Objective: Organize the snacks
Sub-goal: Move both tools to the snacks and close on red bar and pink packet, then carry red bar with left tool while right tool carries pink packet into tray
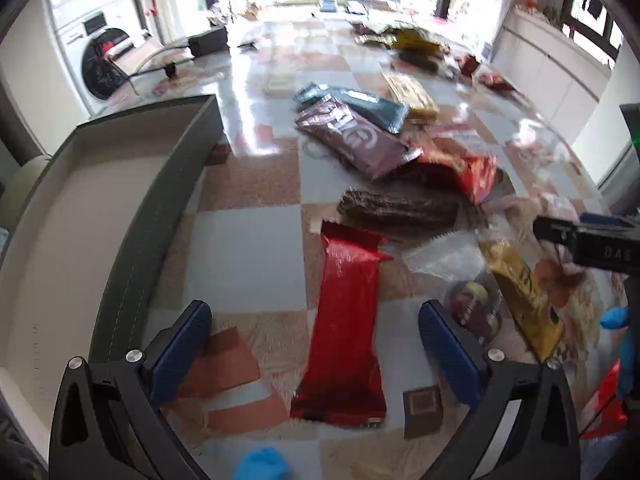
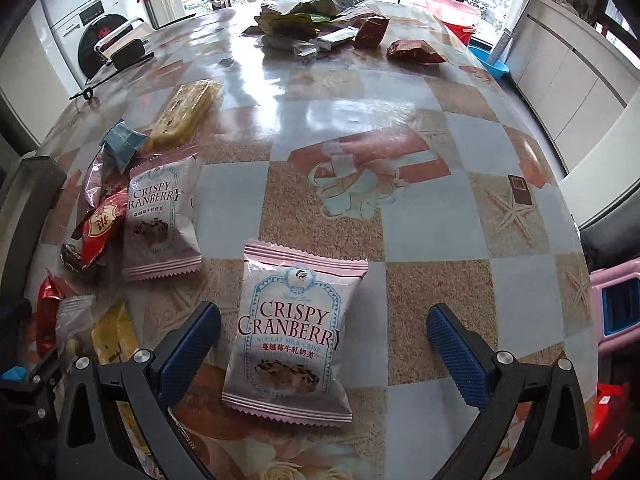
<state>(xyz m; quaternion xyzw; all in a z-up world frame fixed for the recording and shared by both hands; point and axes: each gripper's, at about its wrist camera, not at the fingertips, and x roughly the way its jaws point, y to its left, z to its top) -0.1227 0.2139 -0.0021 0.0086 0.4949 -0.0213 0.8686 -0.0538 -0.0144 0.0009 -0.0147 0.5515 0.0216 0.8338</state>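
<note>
Right wrist view: right gripper (image 2: 323, 340) gapes wide over a Crispy Cranberry packet (image 2: 290, 334) lying flat between its fingers, not yet pinched.
Left gripper (image 1: 315, 344), equally spread, straddles a red wrapper (image 1: 344, 340); judging by this, pick-up is in hand, then transfer to the grey tray (image 1: 132, 240) beyond, left.

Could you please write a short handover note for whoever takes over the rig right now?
Left gripper: open, empty, poised over the long red packet.
Right gripper: open, empty, framing the nearer Crispy Cranberry packet; a second one lies further left.
Grey tray: on the left; the part in view holds no snacks.
Done: nothing visibly sorted.
Left: all snacks, including the maroon and teal packets and the far pile, remain loose on the table.
</note>
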